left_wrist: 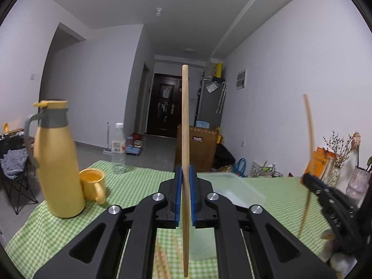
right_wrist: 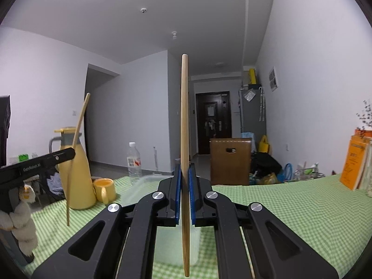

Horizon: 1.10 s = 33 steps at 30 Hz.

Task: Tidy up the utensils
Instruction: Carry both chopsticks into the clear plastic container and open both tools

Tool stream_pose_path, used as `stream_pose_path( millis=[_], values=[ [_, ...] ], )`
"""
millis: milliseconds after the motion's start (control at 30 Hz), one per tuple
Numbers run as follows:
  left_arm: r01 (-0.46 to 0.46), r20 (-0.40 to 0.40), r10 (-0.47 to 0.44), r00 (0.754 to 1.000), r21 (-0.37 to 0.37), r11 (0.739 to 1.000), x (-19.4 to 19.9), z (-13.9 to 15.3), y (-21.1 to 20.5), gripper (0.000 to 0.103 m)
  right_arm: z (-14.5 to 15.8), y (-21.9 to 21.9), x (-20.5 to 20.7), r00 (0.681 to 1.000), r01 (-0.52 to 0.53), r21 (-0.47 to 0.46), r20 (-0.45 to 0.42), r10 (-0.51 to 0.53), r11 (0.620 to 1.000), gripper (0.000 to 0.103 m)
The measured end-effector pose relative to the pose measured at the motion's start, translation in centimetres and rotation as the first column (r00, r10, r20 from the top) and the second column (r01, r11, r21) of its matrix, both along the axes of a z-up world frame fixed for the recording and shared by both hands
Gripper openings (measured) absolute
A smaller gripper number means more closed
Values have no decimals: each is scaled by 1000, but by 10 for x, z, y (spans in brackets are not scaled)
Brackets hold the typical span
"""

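Note:
My left gripper (left_wrist: 185, 174) is shut on a wooden chopstick (left_wrist: 185, 121) that stands upright between its blue pads, above the green checked tablecloth (left_wrist: 130, 193). My right gripper (right_wrist: 184, 172) is shut on a second wooden chopstick (right_wrist: 184, 121), also upright. Each gripper shows in the other's view: the right one (left_wrist: 307, 180) at the right with its chopstick (left_wrist: 310, 125), the left one (right_wrist: 72, 154) at the left with its chopstick (right_wrist: 78, 130). A clear plastic container (left_wrist: 234, 188) lies on the table just ahead of both grippers; it also shows in the right wrist view (right_wrist: 144, 186). More chopsticks (left_wrist: 162, 260) lie blurred on the cloth under the left gripper.
A yellow thermos jug (left_wrist: 58, 160) and a yellow mug (left_wrist: 93, 186) stand at the left of the table, with a clear water bottle (left_wrist: 118, 148) behind. Orange books (right_wrist: 355, 162) and vases with dried flowers (left_wrist: 337, 160) stand at the right. A wooden chair back (right_wrist: 230, 160) is beyond the far edge.

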<state>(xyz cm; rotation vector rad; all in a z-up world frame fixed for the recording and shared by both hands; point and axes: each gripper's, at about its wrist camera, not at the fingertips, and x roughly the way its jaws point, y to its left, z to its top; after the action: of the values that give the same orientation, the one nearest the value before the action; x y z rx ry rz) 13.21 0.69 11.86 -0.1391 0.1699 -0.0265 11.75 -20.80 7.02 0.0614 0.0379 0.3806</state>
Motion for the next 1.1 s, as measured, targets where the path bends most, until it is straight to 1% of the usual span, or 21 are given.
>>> stream_pose_path(
  millis=[167,267,400,533,633,700,767,833,967,1100],
  values=[
    [39,11,-39,999,-22,999,29,24,-15,4,19,4,31,999,-44,49,-27,45,998,6],
    [47,27,-46,999,-21,999,45,35,-27,4,30,6,56,994,-86,101,-56,92,991,6],
    [57,26,-56,998,-24,998,72,41,-41,4,37,11,80,992,-97,122,-69,106,988,6],
    [55,13,-54,998,-31,998,106,44,-50,4,35,18,103,991,-95,127,-86,106,987,6],
    [46,-6,-46,999,-56,997,128,34,-50,4,26,23,120,990,-76,117,-107,89,990,6],
    [45,-25,-47,999,-72,996,140,19,-47,4,17,26,128,991,-51,92,-119,62,994,7],
    [45,-52,-49,997,-83,996,148,3,-42,4,5,27,133,987,-63,92,-141,76,994,7],
    [49,-80,-56,995,-82,995,158,-11,-43,4,-1,30,133,986,-74,75,-144,84,994,7],
    [60,-104,-67,992,-62,996,165,-30,-41,4,-10,32,131,982,-89,61,-163,98,994,7],
    [71,-117,-78,990,-60,996,160,-41,-37,4,-14,32,127,980,-89,47,-173,96,995,7]
  ],
)
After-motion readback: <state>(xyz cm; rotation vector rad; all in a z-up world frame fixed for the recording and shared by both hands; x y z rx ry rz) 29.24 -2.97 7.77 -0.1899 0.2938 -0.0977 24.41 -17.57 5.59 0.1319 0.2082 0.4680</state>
